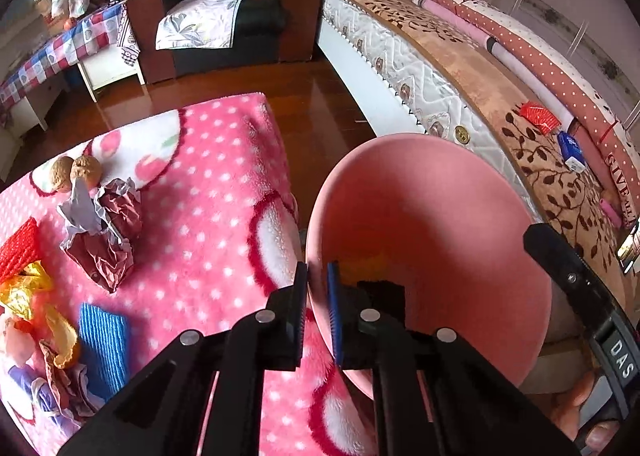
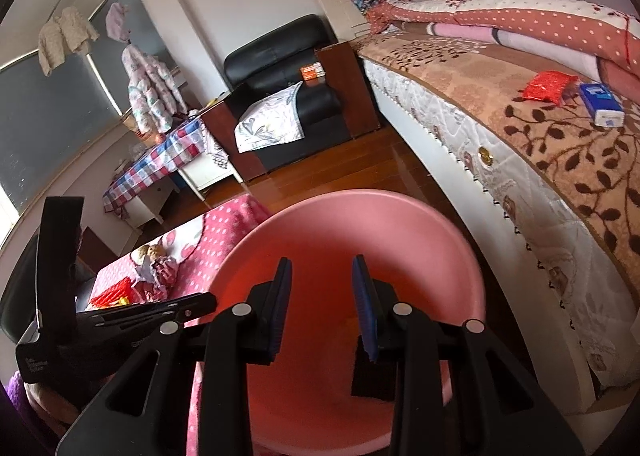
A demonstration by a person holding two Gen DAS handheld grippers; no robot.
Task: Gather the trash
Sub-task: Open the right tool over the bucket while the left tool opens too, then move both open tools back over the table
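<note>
L gripper (image 1: 318, 298) is clamping the near-left rim of the pink basin (image 1: 432, 216), one pad outside the wall, blue pad inside; something yellow is lying at the basin bottom, too blurred to ID. R gripper (image 2: 322, 306) is hovering over the basin interior w/ fingers apart, nothing between them. Trash is sitting on the pink polka-dot blanket (image 1: 208, 184) at approx 9 o'clock of the basin: crumpled maroon wrapper (image 1: 106, 232), two walnuts (image 1: 74, 172) at its 12, gold foil (image 1: 28, 292) and blue knit pad (image 1: 104, 348) nearer the cam. Bed (image 2: 540, 160) is running along at 3 o'clock.
</note>
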